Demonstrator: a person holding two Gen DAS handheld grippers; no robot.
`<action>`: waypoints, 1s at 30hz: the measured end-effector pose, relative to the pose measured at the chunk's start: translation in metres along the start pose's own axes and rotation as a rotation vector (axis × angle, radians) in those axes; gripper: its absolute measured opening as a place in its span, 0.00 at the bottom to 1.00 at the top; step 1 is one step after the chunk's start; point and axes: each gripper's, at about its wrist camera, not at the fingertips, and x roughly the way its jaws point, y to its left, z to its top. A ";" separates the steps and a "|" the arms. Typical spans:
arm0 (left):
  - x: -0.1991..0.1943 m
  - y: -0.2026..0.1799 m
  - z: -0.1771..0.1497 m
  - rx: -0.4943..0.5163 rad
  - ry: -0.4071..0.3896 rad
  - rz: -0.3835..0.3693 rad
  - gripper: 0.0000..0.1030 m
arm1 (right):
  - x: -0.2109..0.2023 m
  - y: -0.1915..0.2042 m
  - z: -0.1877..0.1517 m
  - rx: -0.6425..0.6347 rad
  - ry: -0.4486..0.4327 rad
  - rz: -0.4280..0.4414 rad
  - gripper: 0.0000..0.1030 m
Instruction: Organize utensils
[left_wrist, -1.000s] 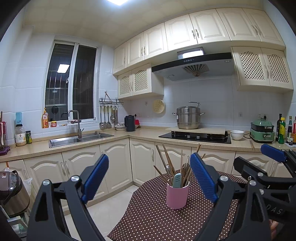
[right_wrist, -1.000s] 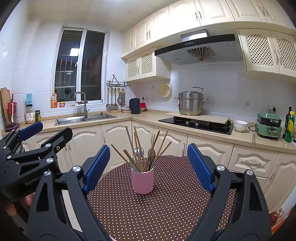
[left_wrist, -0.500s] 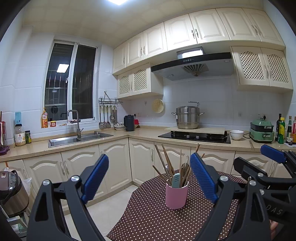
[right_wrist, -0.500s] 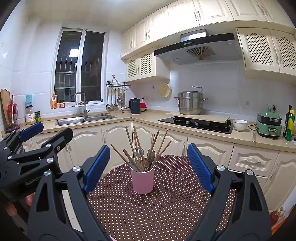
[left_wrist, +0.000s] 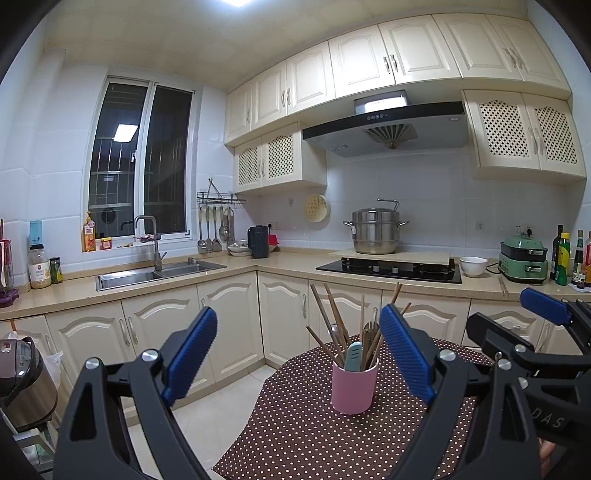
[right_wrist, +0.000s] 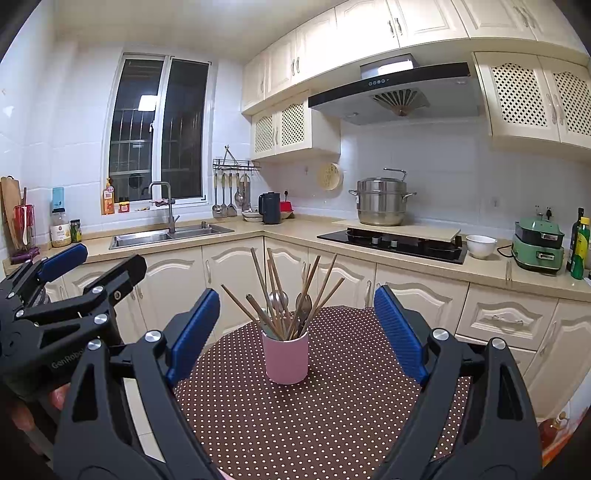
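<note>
A pink cup (left_wrist: 354, 388) (right_wrist: 286, 358) stands upright on a round table with a brown dotted cloth (right_wrist: 317, 424) (left_wrist: 314, 435). Several wooden chopsticks (right_wrist: 264, 284), metal spoons (right_wrist: 277, 298) and a pale green-handled utensil (left_wrist: 353, 356) stick out of it. My left gripper (left_wrist: 295, 354) is open, empty, and held short of the cup, which shows just left of its right pad. My right gripper (right_wrist: 293, 330) is open too, with the cup centred beyond its blue pads and untouched. Each gripper shows at the edge of the other's view.
Cream cabinets and a beige counter run behind the table, with a sink (left_wrist: 155, 275), a kettle (right_wrist: 269, 208), a hob (right_wrist: 395, 242) bearing a steel pot (right_wrist: 380, 201), a white bowl (right_wrist: 480, 245) and a green cooker (right_wrist: 539, 245). A rice cooker (left_wrist: 22, 384) stands at the lower left.
</note>
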 end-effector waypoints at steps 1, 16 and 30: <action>0.000 0.000 0.000 0.000 0.000 0.000 0.85 | 0.000 0.000 0.000 -0.001 0.001 0.000 0.82; 0.001 0.000 0.000 -0.001 0.003 0.001 0.85 | 0.003 0.000 -0.002 0.001 0.003 0.002 0.82; 0.001 0.002 -0.002 -0.001 0.002 0.003 0.85 | 0.003 0.000 -0.002 0.001 0.003 0.003 0.82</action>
